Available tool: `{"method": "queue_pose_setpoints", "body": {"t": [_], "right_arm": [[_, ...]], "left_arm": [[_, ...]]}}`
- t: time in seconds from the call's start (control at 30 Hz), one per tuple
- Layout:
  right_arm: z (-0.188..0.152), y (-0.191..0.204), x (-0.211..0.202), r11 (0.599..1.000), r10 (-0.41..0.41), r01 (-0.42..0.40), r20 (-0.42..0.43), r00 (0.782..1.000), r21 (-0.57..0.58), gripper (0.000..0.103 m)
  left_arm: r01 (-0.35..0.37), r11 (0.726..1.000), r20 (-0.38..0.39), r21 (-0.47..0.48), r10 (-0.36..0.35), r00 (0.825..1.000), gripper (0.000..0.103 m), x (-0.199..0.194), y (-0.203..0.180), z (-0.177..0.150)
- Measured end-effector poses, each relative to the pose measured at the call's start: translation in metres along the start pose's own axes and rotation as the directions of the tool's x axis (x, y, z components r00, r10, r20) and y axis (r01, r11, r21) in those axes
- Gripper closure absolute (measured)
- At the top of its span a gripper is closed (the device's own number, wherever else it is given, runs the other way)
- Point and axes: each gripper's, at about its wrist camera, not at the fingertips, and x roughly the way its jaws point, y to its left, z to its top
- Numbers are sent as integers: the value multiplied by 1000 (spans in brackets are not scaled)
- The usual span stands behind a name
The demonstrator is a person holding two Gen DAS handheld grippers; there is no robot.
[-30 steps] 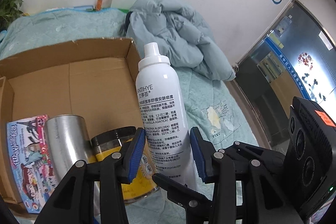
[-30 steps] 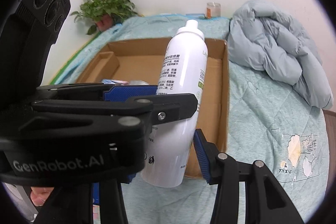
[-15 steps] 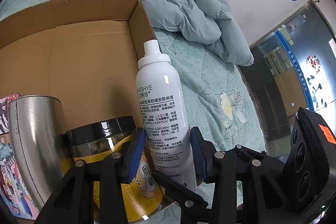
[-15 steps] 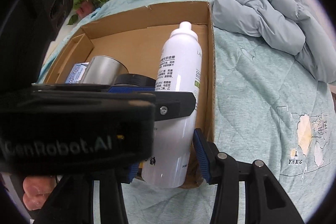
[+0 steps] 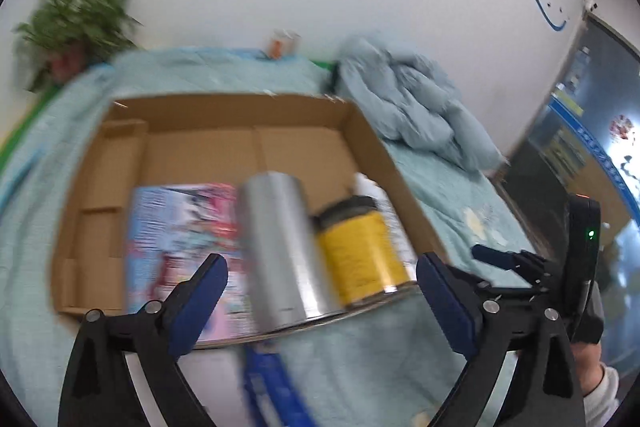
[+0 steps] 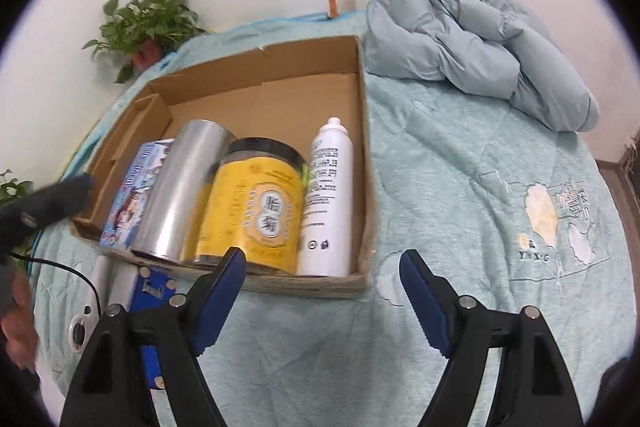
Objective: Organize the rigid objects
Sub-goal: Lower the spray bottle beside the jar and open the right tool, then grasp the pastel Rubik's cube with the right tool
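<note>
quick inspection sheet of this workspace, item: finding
surface: bed with teal quilt
job's things: cardboard box holds, in a row, a book, steel cup, yellow jar, white spray bottle
clutter: blue item and white item in front of the box; bundled duvet
grippers: left gripper open, empty; right gripper open, empty
cables: black cable at left
surroundings: potted plant, glass jar, white wall
</note>
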Motion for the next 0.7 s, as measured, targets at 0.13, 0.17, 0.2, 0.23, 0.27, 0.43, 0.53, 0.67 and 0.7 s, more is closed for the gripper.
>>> {"method": "queue_pose_setpoints", "body": {"t": [0.13, 0.17, 0.2, 0.23, 0.27, 0.43, 0.53, 0.67, 0.7], "right_arm": [[4, -20, 3, 997, 9, -15, 85, 996, 81, 25], [7, -28, 6, 993, -4, -5, 72, 997, 116, 27], [8, -34, 11, 990, -15, 7, 55, 998, 144, 40], [8, -37, 15, 988, -31, 25, 36, 999, 153, 60], [7, -36, 20, 989, -47, 44, 15, 999, 144, 69], [-8, -23, 30, 989, -97, 98, -15, 995, 108, 96], [-10, -12, 21, 987, -143, 144, -15, 990, 74, 96], [-10, -1, 2, 989, -144, 144, -8, 990, 45, 92], [-12, 4, -5, 990, -136, 136, 15, 991, 36, 67]], "left_arm": [[-134, 990, 65, -46, 137, 988, 6, -41, 45, -12], [-163, 985, 73, -65, 167, 983, 6, -47, 57, -14], [-191, 977, 76, -89, 198, 977, 6, -53, 72, -18], [-222, 968, 74, -114, 232, 970, 6, -59, 87, -23], [-244, 961, 74, -130, 255, 964, 6, -63, 97, -27], [-303, 945, 78, -123, 313, 946, 6, -88, 127, -52], [-305, 947, 104, -97, 315, 943, 6, -111, 128, -59], [-341, 936, 202, -85, 352, 914, 6, -168, 122, -51], [-339, 937, 237, -86, 349, 907, 5, -187, 119, -48]]}}
